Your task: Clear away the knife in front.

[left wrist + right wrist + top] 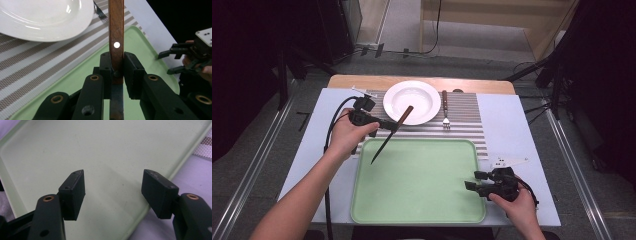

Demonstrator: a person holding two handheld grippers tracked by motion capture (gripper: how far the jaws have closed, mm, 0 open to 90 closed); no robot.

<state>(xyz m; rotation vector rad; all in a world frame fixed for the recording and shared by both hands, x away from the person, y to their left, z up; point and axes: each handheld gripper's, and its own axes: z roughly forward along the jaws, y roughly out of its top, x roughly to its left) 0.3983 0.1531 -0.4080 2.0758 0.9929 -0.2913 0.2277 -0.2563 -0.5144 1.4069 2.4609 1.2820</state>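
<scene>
While gripping a knife (116, 37) by its wooden handle, the left gripper (388, 125) is hanging over the tray's (422, 200) near-left corner, its fingers (106, 65) pressing narrow on either side of the handle just where wood is meeting blade. In the high view the handle is sticking out past the fingertips toward the plate (412, 101), its end lying over the plate's rim, while the blade is running back below the fingers and slanting down over the tray's left edge. In the left gripper view the handle is rising straight up between the pads, with the plate beyond and to the left of the fingertips, and a fork (101, 15) is peeking out behind the plate. Both are sitting on a striped mat (467, 120), the fork (445, 110) just beside the plate.

The right gripper (472, 181) is sitting at the tray's right edge, fingers (75, 192) standing wide with nothing between them, pointing in over the tray's bare green floor. Left and right fingertips are well apart, with most of the tray between them.
</scene>
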